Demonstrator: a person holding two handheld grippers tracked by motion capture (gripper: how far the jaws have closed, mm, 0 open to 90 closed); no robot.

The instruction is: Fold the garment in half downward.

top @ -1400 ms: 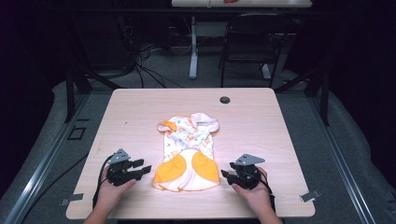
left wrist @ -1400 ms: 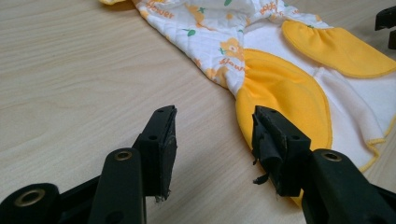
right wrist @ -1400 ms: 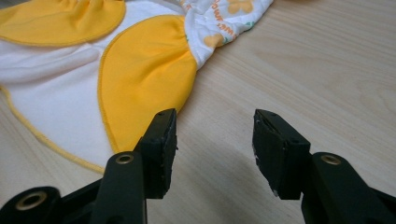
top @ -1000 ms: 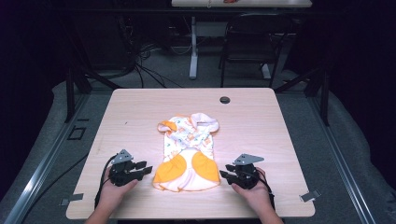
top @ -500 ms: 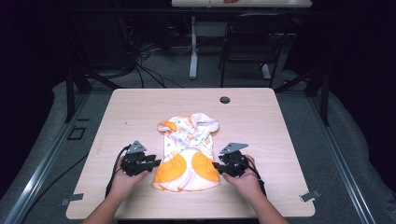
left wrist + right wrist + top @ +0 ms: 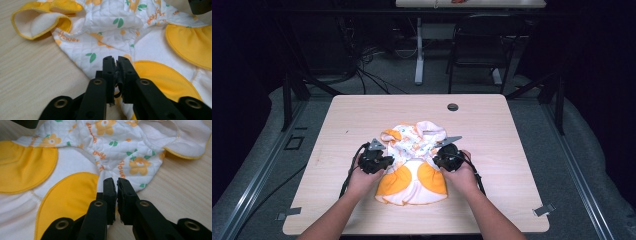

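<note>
Quilted white cloth with orange patches and a small flower-and-leaf print, a baby garment (image 6: 413, 162), lies crumpled near the middle of a pale wooden counter (image 6: 342, 120), closer to the person's edge. Two forearms come in from the bottom of the high view, each hand holding a black gripper against one side of the garment. The left gripper (image 6: 384, 161) sits at the garment's left edge. In the left gripper view its jaws are drawn together, with a slim gap between them, their tips over the white fabric just beside an orange patch (image 6: 165, 80); whether fabric is pinched between them cannot be told. The right gripper (image 6: 438, 159) sits at the garment's right edge. In the right gripper view its jaws are likewise drawn together at the garment's hem, beside another orange patch (image 6: 72, 195), and a pinch cannot be told there either. A small dark round grommet (image 6: 452, 107) is set in the counter near its far edge, well apart from the garment.
</note>
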